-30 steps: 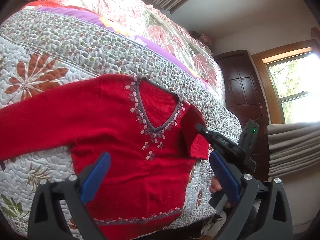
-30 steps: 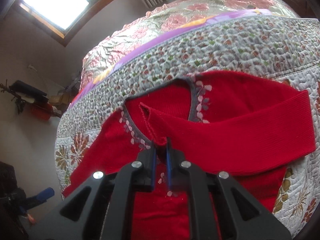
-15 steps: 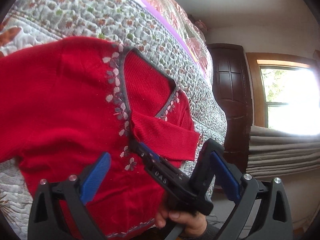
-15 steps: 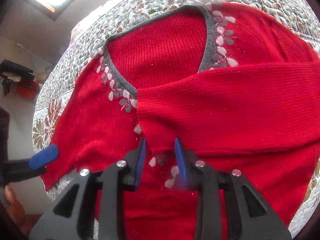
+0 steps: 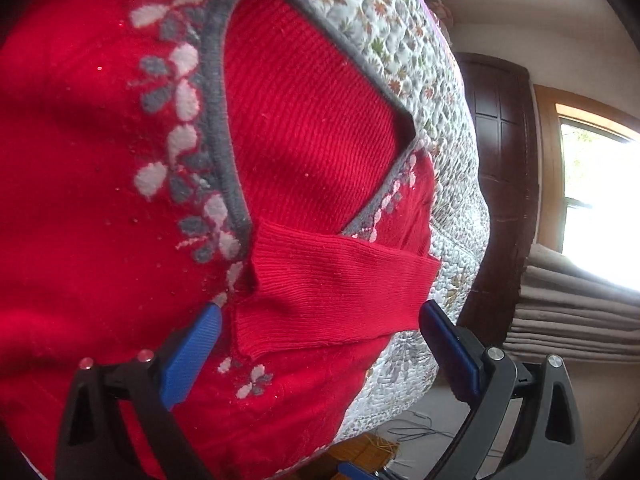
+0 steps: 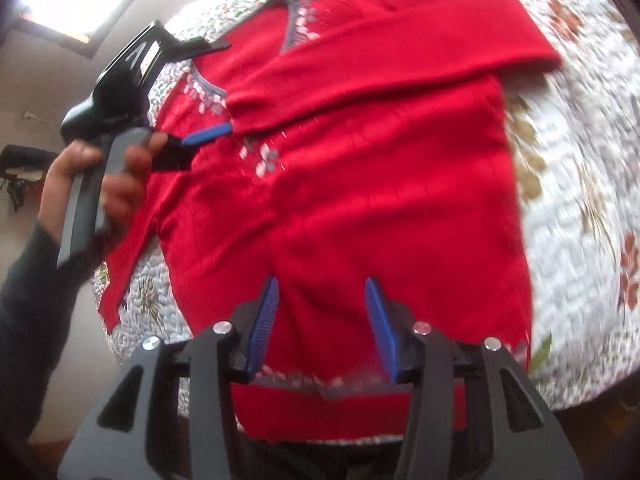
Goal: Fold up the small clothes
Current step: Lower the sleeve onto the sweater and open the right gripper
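Red sweater on the bed, one sleeve folded in

The bed holds the red sweater lying flat. The folded sleeve lies crosswise, its cuff between the wide-open, empty left gripper. The right gripper, open and empty too, hangs above the bottom hem, farther from the cuff.

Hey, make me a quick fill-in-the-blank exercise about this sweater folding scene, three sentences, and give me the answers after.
1. The sweater lying on the quilt is ____ in colour.
2. One sleeve is folded across the sweater's ____.
3. Both the left claw and the right claw are ____, gripping nothing.

Missing words: red; chest; open
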